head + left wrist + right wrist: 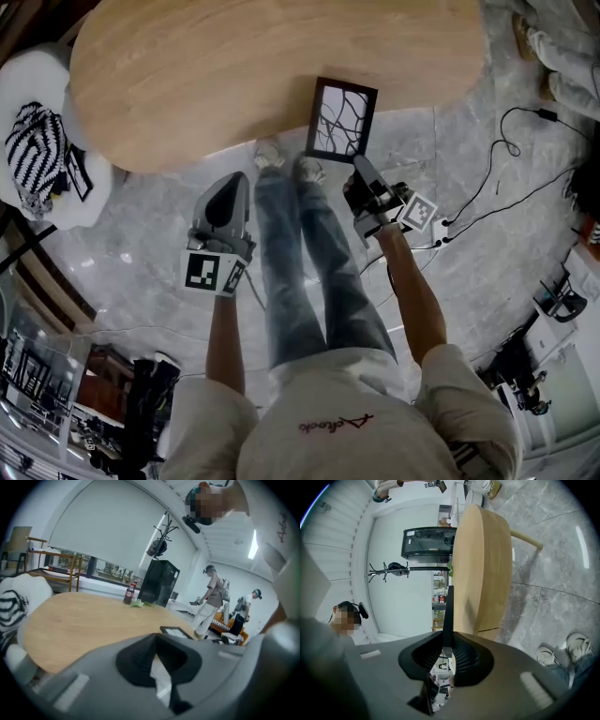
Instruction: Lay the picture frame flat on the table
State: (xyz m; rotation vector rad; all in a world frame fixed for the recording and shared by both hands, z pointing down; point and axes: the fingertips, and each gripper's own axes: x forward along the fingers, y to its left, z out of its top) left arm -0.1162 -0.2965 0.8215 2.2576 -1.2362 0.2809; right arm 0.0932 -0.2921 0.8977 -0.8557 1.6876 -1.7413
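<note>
Right gripper (362, 176): jaws narrow, clamped on one edge of the picture frame (340, 119). The right gripper view shows the frame edge-on as a thin dark strip, with a ribbed pad against each side.

Left gripper (236, 186): jaws together at the tips, nothing between them. It is held off the near edge of the table (234, 66), above the floor and apart from the frame.

Picture frame: black border around a white sheet with black branching lines. It sits at the table's near edge, towards its right end. It is about parallel to the tabletop; I cannot tell whether it rests on the wood.

Table: oval, pale wood, mostly bare.
- A dark bottle (129, 594) with a red label stands at its far side, with something green just beside it.
- A white seat holding a black-and-white striped cushion (37, 150) is at its left end.

Room:
- Grey marble floor (469, 253) around the table, with black cables (511, 178) on it to the table's right.
- Beyond the table are a black cabinet (158, 583), a coat stand (165, 531) and a pale wall.
- Two people (213, 597) stand past the table's right end.
</note>
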